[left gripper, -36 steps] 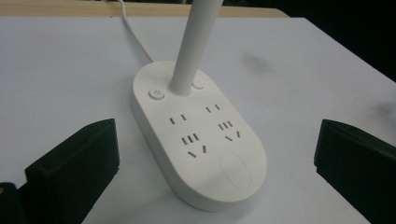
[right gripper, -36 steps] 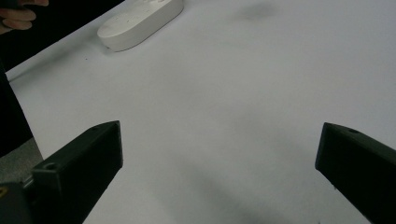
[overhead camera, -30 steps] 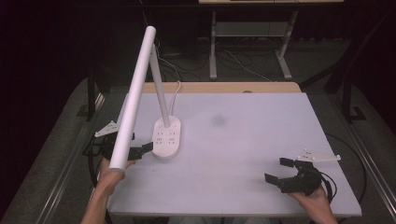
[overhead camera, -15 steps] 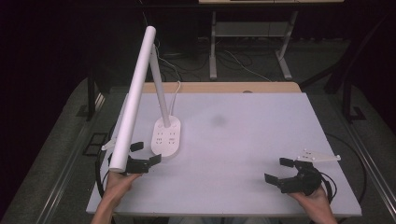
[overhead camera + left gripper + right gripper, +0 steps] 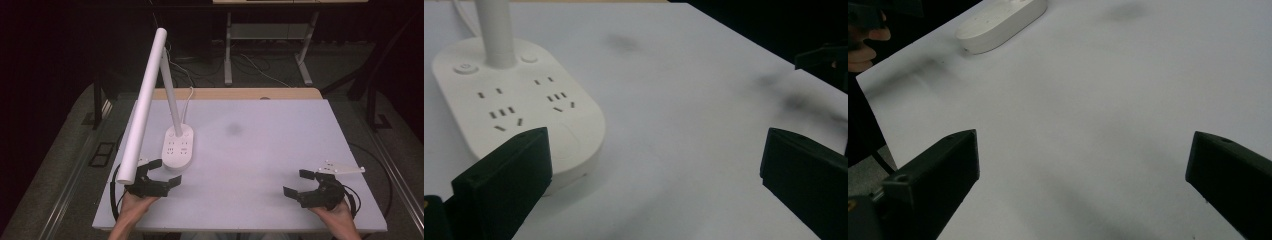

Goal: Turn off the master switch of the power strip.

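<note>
A white desk lamp stands on the left of the table: its oval base carries sockets and buttons, and its long tube head slants down toward the front left. In the left gripper view the same base lies just ahead of the left jaw. My left gripper is open at the front left, right in front of the base, with nothing between its jaws. At the front right my right gripper also stands open and empty. The right gripper view shows the base far off.
The white tabletop has a faint dark smudge near its middle. The lamp's cord runs off the back edge. Dark floor, cables and a metal frame lie beyond the table.
My left gripper has moved forward and to the right, from beside the lamp head's tip to just in front of the base. The right gripper has stayed put.
</note>
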Motion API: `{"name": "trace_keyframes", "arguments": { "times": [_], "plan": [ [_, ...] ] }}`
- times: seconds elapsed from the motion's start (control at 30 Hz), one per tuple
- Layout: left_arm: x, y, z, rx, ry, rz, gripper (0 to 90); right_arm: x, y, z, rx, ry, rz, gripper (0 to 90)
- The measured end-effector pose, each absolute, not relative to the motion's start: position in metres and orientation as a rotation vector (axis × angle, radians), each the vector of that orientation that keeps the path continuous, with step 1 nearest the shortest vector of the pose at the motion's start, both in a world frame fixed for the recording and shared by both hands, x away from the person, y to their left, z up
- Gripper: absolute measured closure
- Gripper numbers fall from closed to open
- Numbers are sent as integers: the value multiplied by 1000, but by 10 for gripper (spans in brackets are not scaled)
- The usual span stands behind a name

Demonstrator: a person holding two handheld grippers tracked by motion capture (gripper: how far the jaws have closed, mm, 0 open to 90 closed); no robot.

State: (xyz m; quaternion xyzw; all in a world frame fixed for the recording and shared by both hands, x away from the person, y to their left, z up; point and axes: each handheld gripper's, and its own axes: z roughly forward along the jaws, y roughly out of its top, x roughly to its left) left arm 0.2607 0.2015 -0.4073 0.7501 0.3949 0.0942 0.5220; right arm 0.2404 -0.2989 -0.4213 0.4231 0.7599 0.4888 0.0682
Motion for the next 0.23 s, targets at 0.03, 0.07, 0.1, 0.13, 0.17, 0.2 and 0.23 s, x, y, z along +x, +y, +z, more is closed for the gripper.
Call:
{"name": "trace_keyframes", "arguments": {
  "times": [0.03,0.07,0.1,0.13,0.17,0.2,0.23],
  "plan": [
    [259,200,-408,1799,940,220,0,240,-299,-421,1274,2290,1471,2],
    [258,198,-409,1806,933,218,0,240,-299,-421,1274,2289,1472,3],
    [256,196,-409,1810,930,214,0,240,-299,-421,1275,2288,1473,3],
    [255,195,-409,1805,926,211,0,240,-299,-421,1275,2289,1474,2],
    [254,194,-409,1810,922,208,0,239,-299,-421,1275,2290,1474,3],
    [254,194,-410,1813,917,206,0,240,-299,-421,1267,2290,1474,2],
    [253,193,-410,1816,913,202,0,240,-299,-421,1266,2290,1475,3]
  ]
}}
